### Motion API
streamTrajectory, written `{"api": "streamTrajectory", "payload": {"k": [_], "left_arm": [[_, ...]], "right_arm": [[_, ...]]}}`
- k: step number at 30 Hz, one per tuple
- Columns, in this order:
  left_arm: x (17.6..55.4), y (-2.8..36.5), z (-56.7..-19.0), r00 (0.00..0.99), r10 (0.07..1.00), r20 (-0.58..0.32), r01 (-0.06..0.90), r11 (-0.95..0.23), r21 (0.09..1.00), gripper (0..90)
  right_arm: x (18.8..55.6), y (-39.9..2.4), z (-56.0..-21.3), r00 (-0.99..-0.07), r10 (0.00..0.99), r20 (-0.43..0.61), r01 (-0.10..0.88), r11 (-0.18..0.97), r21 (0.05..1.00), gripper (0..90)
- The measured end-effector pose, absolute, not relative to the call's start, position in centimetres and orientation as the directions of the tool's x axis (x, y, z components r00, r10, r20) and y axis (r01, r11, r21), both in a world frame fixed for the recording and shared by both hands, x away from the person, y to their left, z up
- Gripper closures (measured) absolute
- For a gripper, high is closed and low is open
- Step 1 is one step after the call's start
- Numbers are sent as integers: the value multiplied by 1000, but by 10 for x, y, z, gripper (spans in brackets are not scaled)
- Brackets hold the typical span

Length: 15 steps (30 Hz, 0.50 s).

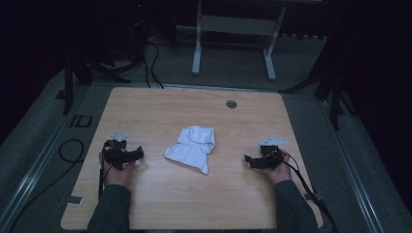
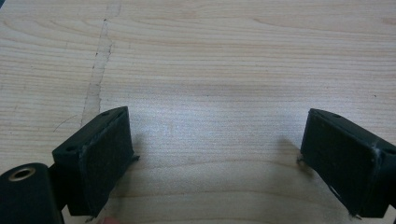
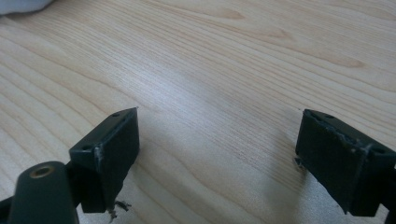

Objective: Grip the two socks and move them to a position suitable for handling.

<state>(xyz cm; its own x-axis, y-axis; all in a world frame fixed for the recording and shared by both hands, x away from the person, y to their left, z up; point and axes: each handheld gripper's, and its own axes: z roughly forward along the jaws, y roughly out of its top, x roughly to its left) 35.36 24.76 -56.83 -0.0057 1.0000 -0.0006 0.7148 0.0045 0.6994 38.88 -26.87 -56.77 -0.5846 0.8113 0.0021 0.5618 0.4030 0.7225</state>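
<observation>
A crumpled white cloth (image 1: 193,146) lies in the middle of the wooden table (image 1: 160,204). My left gripper (image 1: 139,153) rests low on the table to the cloth's left, jaws pointing toward it and apart from it. In the left gripper view its gripper (image 2: 217,140) stands open over bare wood. My right gripper (image 1: 248,159) sits to the cloth's right, also pointing inward. Open jaws of that gripper (image 3: 219,140) show in the right gripper view, with nothing between them; a corner of the white cloth (image 3: 21,5) shows at the top left.
A round cable hole (image 1: 231,104) sits near the table's far edge. Cables (image 1: 73,150) trail on the grey floor at the left. A white table frame (image 1: 233,39) stands beyond the table. The surroundings are dark.
</observation>
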Motion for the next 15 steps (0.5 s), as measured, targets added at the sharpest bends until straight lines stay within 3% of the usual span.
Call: {"api": "streamTrajectory", "payload": {"k": [10, 15], "left_arm": [[353, 248, -568, -4, 1000, 1, 716, 2, 698, 92], [353, 248, -568, -3, 1000, 1, 716, 2, 698, 93]], "right_arm": [[390, -268, -568, -588, 809, 3, 561, 405, 722, 139], [391, -268, -564, -583, 812, 2, 570, 408, 713, 262]]}}
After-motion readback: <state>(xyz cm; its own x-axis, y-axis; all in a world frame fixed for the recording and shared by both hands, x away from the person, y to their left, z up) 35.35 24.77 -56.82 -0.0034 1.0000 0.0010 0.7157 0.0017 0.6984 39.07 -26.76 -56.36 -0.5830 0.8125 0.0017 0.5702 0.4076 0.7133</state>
